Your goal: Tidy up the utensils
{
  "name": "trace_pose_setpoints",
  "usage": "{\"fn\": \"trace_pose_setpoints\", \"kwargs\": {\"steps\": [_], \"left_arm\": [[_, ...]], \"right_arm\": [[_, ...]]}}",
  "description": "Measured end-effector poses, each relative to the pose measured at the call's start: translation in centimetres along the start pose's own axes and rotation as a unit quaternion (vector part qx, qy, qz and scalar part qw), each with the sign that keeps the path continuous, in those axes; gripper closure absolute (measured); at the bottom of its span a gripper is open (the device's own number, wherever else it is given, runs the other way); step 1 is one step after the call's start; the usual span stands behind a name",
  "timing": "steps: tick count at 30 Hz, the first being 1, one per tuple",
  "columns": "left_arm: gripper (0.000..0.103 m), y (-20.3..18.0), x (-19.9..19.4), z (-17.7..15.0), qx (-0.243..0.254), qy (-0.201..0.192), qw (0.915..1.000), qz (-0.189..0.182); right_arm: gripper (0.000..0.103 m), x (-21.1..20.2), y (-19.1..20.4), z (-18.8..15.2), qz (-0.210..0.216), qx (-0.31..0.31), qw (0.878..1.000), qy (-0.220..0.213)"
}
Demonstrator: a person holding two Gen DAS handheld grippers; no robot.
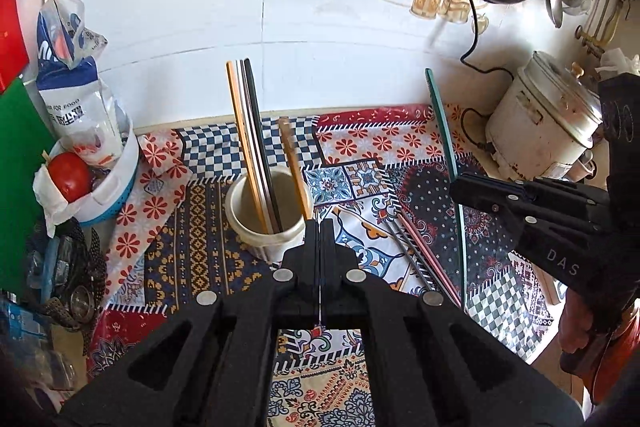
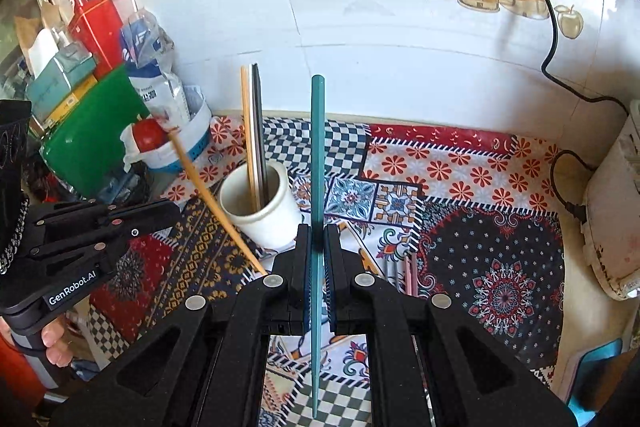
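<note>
Teal chopstick [image 2: 318, 163] is clamped between the pads of the right tool [image 2: 318, 247], standing up ahead of it and running back past the jaws, a hold that looks meant for dropping it end-first into the cup [image 2: 260, 203]. The left tool [image 1: 320, 243] is pressed shut on a tan chopstick [image 2: 212, 203], whose far end slants up toward the counter's left edge. That white cup sits mid-counter, toward the back wall, already holding several sticks leaning on its far rim. More chopsticks [image 1: 420, 259] lie flat just right of it. Clutter crowds the left edge and a cooker [image 1: 548, 119] the right, so open room is above the cup.
</note>
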State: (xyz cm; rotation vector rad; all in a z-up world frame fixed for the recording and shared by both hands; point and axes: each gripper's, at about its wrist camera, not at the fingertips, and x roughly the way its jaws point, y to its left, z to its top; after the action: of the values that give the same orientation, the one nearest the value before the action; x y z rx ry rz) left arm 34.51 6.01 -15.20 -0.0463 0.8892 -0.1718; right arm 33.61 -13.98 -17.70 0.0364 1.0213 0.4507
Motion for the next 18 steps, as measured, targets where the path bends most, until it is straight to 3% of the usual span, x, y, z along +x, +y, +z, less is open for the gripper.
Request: {"fn": "trace_pose_setpoints", "kwargs": {"steps": [6, 13, 18], "left_arm": [[0.103, 1.9, -0.3, 0.3, 0.013, 0.001, 0.9997, -0.019], [0.096, 4.2, 5.5, -2.2, -0.022, 0.091, 0.9949, -0.038], [0.081, 3.8, 9.1, -5.1, 0.006, 0.142, 0.9894, -0.031]], "right_arm": [[0.098, -0.4, 2.3, 0.6, -0.011, 0.017, 0.999, -0.028], [0.098, -0.3, 1.8, -0.1, -0.039, 0.031, 0.998, -0.029], [0.098, 0.0, 0.3, -0.9, -0.059, 0.045, 0.997, -0.015]]}}
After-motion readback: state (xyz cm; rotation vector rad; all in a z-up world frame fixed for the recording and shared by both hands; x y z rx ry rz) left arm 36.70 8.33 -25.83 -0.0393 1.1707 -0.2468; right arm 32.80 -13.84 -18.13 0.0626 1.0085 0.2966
